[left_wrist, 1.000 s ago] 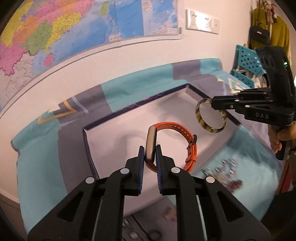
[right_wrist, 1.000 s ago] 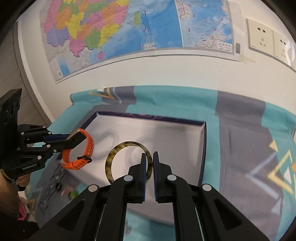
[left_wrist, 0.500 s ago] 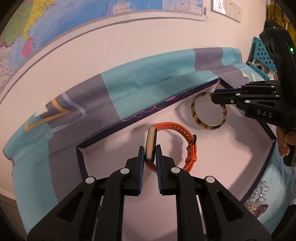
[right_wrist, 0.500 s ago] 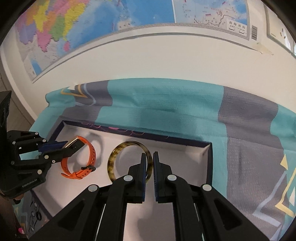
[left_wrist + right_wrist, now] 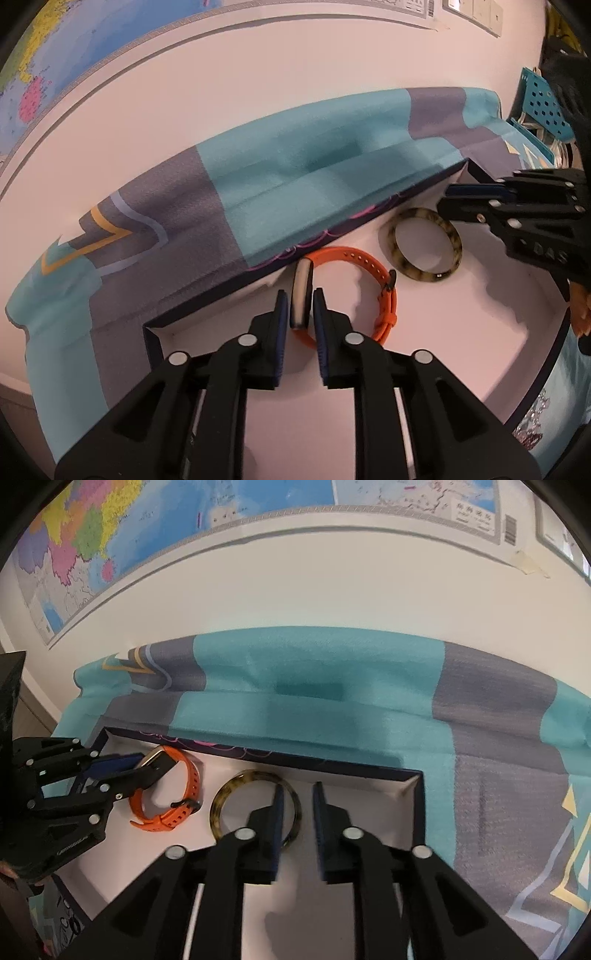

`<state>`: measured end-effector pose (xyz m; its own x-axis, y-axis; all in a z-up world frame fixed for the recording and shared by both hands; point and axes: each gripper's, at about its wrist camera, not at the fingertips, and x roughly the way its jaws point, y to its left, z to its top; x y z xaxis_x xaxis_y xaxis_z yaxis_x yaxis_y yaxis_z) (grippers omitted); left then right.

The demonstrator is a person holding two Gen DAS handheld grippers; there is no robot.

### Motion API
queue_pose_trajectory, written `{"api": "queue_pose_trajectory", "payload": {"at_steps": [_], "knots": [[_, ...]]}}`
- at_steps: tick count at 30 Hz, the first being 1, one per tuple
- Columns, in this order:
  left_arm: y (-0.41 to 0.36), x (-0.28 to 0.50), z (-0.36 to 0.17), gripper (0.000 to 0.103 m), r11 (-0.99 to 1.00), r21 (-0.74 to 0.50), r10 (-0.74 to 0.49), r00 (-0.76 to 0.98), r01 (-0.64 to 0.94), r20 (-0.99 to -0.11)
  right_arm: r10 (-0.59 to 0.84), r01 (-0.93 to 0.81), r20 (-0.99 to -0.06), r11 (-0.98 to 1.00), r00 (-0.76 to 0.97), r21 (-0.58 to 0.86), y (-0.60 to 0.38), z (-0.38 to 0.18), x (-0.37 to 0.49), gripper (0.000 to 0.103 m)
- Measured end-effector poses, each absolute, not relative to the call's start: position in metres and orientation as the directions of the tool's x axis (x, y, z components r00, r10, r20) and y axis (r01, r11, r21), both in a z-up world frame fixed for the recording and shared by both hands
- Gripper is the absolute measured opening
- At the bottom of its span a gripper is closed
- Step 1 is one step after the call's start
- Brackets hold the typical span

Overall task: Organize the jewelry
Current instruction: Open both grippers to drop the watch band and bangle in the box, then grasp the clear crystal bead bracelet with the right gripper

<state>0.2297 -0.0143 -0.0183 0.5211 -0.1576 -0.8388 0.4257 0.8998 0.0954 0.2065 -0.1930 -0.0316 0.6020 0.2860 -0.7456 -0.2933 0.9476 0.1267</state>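
- Left wrist view: my left tool (image 5: 299,306) is spread, its fingers (image 5: 281,310) either side of the watch (image 5: 386,295) face with a gap on both sides, so nothing is pinched.
- The orange watch stands on its strap edge on the white floor of the tray (image 5: 461,332), near the dark back wall.
- The bangle (image 5: 424,275) lies flat just beside the watch; the right tool's tip is over its far rim, and I cannot tell whether they touch.
- I judge the watch light, with a soft rubbery strap and a hard, slick face; I would take it by the face sides.
- Right wrist view: my right tool (image 5: 297,805) is spread, with the bangle (image 5: 229,794) rim passing behind the left finger (image 5: 277,812) and the other finger clear of it.
- The bangle looks stiff, light, smooth and likely to chip; I would pinch across the rim.
- The watch (image 5: 192,779) sits left of the bangle, with the left tool (image 5: 147,766) at its face.
- The tray (image 5: 410,794) sits on a teal and grey cloth (image 5: 332,672) over the desk.
- A map (image 5: 129,528) hangs on the white wall behind; sparkly bits show off the tray's near edge, too blurred to name.
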Motion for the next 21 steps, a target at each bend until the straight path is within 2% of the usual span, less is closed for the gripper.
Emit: {"api": "queue_pose_trajectory", "payload": {"at_steps": [3, 4, 5, 8, 12, 17, 21], "knots": [[-0.010, 0.222, -0.009, 0.030, 0.907, 0.084, -0.174, 0.550, 0.412, -0.817, 0.334, -0.341, -0.699, 0.930, 0.632, 0.135, -0.200, -0.019, 0.179, 0.019], [-0.008, 0.218, -0.006, 0.041, 0.912, 0.086, -0.172, 0.564, 0.402, -0.808, 0.348, -0.359, -0.685, 0.924, 0.640, 0.134, -0.203, -0.015, 0.169, 0.023], [-0.005, 0.211, 0.000, 0.046, 0.918, 0.089, -0.171, 0.589, 0.386, -0.790, 0.371, -0.387, -0.669, 0.912, 0.644, 0.134, -0.206, -0.010, 0.155, 0.029], [0.006, 0.190, 0.017, 0.049, 0.932, 0.065, -0.191, 0.635, 0.357, -0.749, 0.437, -0.471, -0.636, 0.873, 0.636, 0.128, -0.213, -0.004, 0.115, 0.032], [0.022, 0.143, 0.037, 0.055, 0.939, 0.022, -0.235, 0.690, 0.342, -0.685, 0.496, -0.560, -0.650, 0.818, 0.576, 0.129, -0.215, -0.015, 0.069, 0.033], [0.032, 0.087, 0.041, 0.060, 0.929, -0.011, -0.286, 0.701, 0.369, -0.653, 0.494, -0.587, -0.686, 0.801, 0.534, 0.119, -0.216, -0.041, 0.034, 0.033], [0.038, 0.057, 0.030, 0.060, 0.931, -0.022, -0.287, 0.694, 0.364, -0.661, 0.492, -0.584, -0.709, 0.800, 0.505, 0.140, -0.219, -0.057, 0.023, 0.033]]}}
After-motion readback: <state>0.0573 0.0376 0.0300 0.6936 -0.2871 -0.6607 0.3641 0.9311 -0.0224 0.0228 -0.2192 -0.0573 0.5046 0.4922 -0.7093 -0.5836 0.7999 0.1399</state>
